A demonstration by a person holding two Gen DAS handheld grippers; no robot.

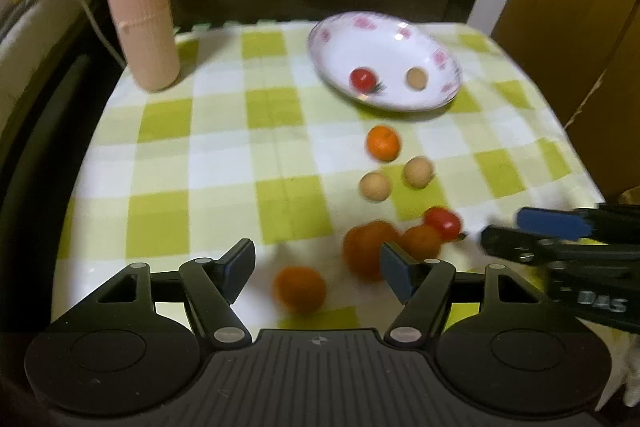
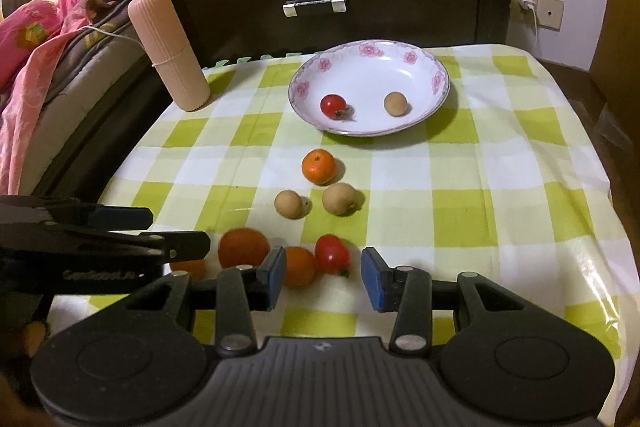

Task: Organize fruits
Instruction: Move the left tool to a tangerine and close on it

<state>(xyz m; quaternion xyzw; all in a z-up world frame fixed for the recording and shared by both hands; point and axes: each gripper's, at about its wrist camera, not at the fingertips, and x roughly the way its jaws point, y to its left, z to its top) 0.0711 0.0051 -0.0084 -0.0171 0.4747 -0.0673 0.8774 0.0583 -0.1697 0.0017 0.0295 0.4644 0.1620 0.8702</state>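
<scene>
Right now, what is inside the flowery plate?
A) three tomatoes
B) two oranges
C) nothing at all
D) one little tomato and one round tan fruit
D: the plate holds just a small red tomato and one tan fruit; the oranges sit on the tablecloth.
</scene>
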